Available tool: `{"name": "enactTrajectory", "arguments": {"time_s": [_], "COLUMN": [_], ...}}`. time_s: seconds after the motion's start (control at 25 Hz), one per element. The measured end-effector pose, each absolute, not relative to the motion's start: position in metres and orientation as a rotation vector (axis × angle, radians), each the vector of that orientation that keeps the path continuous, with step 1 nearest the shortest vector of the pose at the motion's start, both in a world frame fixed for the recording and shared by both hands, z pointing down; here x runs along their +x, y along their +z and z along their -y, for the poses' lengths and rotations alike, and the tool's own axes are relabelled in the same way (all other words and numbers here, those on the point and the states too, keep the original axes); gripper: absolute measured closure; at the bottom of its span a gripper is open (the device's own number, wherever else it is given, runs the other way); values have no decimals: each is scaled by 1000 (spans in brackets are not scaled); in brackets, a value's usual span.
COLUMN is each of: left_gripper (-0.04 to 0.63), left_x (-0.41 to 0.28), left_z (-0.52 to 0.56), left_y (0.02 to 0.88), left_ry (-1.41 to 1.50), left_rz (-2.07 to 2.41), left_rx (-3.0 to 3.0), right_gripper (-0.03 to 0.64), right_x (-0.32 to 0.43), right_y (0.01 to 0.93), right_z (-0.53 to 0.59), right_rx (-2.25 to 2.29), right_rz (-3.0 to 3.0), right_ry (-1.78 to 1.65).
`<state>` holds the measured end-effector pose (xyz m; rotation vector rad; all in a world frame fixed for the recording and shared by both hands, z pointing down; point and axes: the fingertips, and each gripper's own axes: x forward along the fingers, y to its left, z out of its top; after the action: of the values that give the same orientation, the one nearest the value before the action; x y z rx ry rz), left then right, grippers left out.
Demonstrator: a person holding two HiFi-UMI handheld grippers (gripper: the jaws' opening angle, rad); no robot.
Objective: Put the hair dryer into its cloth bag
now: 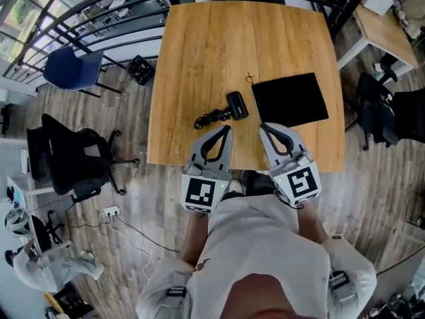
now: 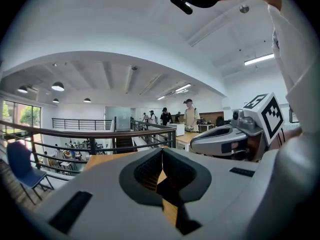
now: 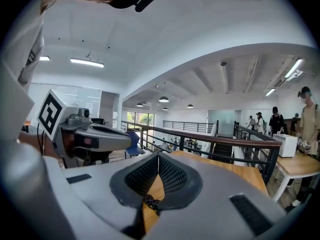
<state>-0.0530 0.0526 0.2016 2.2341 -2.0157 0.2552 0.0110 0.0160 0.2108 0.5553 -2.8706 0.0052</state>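
In the head view the black hair dryer (image 1: 237,105) lies on the wooden table (image 1: 199,52), with its coiled cord (image 1: 211,118) trailing to the left. The flat black cloth bag (image 1: 289,99) lies to its right, with a thin drawstring at its near-left corner. My left gripper (image 1: 228,129) is shut and empty, its tips just short of the dryer. My right gripper (image 1: 262,125) is also shut and empty, near the bag's front edge. In the left gripper view the fingertips (image 2: 161,150) meet. In the right gripper view the pads (image 3: 158,157) touch, and a bit of cord (image 3: 149,202) shows below them.
The table's front edge runs under both grippers. Left of the table stand a blue chair (image 1: 73,68) and a black office chair (image 1: 73,158). A dark railing (image 1: 99,18) curves behind. At the right are a black chair (image 1: 378,111) and a second table (image 1: 385,32).
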Motion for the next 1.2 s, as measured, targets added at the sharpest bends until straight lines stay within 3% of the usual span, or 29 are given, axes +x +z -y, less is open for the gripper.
{"name": "enactTrajectory", "arguments": {"time_s": [1.2], "left_gripper": [575], "left_x": [-54], "left_z": [38], "left_y": [261], "left_ry": [360], "left_rz": [1898], "left_rx": [2275], "right_gripper": [595], "right_x": [15], "right_y": [268], "right_z": [80], "right_rx": [578], "right_rz": [2863], "right_ry": [207]}}
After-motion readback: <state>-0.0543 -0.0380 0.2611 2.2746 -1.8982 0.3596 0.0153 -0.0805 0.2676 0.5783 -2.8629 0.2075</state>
